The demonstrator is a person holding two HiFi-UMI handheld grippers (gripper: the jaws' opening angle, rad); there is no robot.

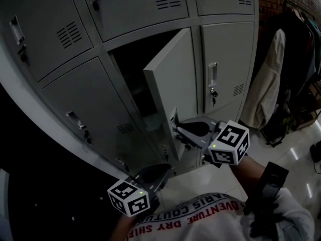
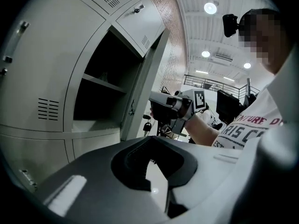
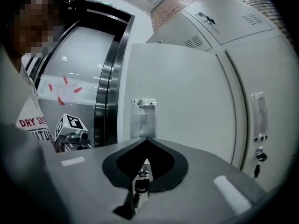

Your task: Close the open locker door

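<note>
Right gripper view: right gripper [image 3: 146, 139] clenched, empty, tips at the locker door [image 3: 187, 97] below its handle plate [image 3: 143, 118].
Other hand: left gripper [image 2: 152, 137] clenched, empty, low beside the person.
Door: half open, free edge toward the person.
Room: glossy floor [image 1: 196, 185]; hanging coat [image 1: 268, 79] far right.

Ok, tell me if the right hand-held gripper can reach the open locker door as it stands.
Probably yes: the right hand-held gripper, jaws together, points at the open locker door close by its latch plate, with nothing between.
</note>
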